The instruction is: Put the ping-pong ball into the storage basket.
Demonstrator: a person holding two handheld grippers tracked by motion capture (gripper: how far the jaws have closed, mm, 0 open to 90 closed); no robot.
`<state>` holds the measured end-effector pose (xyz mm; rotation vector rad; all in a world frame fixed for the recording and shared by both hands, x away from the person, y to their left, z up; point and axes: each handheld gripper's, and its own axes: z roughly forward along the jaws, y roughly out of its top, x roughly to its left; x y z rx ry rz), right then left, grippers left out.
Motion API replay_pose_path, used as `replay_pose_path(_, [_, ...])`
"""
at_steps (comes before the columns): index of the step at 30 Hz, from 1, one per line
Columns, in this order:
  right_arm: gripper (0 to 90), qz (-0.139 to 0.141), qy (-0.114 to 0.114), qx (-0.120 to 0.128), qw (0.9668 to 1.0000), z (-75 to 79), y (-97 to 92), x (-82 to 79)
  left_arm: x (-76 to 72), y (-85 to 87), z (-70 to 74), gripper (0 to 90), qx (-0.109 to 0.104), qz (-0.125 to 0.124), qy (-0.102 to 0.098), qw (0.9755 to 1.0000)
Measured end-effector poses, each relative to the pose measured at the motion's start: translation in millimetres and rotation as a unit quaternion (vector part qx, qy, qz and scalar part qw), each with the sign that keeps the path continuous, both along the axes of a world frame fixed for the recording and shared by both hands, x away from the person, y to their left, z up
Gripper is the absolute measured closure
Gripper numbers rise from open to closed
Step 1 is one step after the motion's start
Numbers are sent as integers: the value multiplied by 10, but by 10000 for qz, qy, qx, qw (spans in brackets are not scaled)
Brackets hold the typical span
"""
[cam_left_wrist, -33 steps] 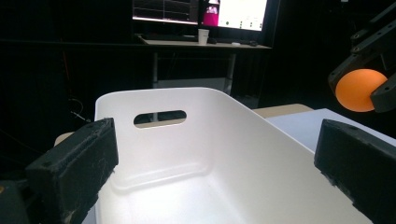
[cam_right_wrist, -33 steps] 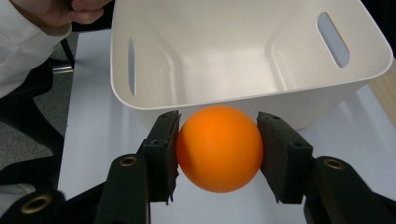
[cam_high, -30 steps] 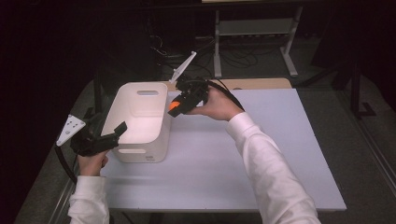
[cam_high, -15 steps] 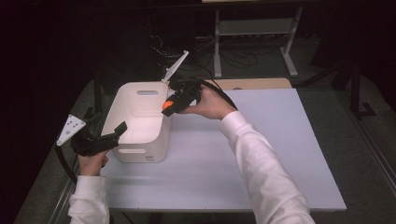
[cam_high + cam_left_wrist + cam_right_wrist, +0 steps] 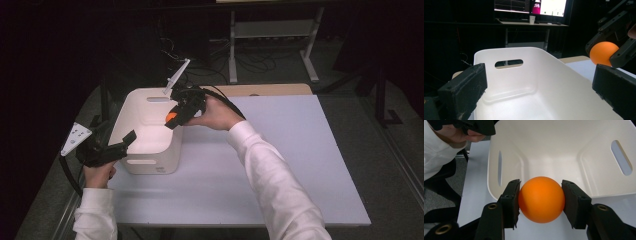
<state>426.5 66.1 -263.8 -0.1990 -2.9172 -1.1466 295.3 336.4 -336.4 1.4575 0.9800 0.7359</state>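
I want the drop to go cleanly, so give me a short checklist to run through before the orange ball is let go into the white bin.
1. Grip: right gripper has its pads pressed on both sides of the round orange ball: ok.
2. Position: ball hangs at the rim of the white plastic bin with handle slots, not clearly over the inside: not ok.
3. Bin interior: bare white floor, nothing in the way: ok.
4. Left gripper: jaws open, at the bin's near end, apart from the ball: ok.
5. Bin steadied by the left gripper: cannot tell.
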Motion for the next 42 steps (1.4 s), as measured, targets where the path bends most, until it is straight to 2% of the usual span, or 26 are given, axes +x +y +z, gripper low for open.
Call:
replay_pose_path(8, [495, 89, -18, -66, 9999, -6, 141, -40, 4, -23, 0, 0, -101, -15, -19, 9999])
replay_pose_path(23, [495, 277, -5, 10, 9996, -74, 357, -36, 1, 17, 3, 0, -48, 24, 0, 10000])
replay_pose_path(28, [495, 270, 40, 9, 9996, -110, 397, -20, -2, 27, 7, 0, -27, 18, 20, 10000])
replay_pose_path(33, [495, 219, 102, 14, 9997, -139, 441, 0, -1, 21, 9, 0, -175, 40, -25, 9998])
replay_pose_path(37, [494, 277, 35, 78, 9996, -160, 483, 21, 0, 28, 10, 0, -129, 38, -32, 9999])
replay_pose_path(39, [494, 229, 122, 38, 9997, -169, 495, 13, -1, 27, 10, 0, -124, 20, -32, 9999])
replay_pose_path(40, [491, 304, 77, 43, 9995, -180, 501, 24, -3, 29, 11, 0, -113, 12, -24, 9999])
replay_pose_path(41, [483, 281, 134, 15, 9995, -188, 501, 25, -5, 28, 12, 0, -135, 12, -22, 9999])
replay_pose_path(42, [445, 272, 143, 6, 9995, -194, 498, 31, -7, 29, 13, 0, -130, 14, -23, 9999])
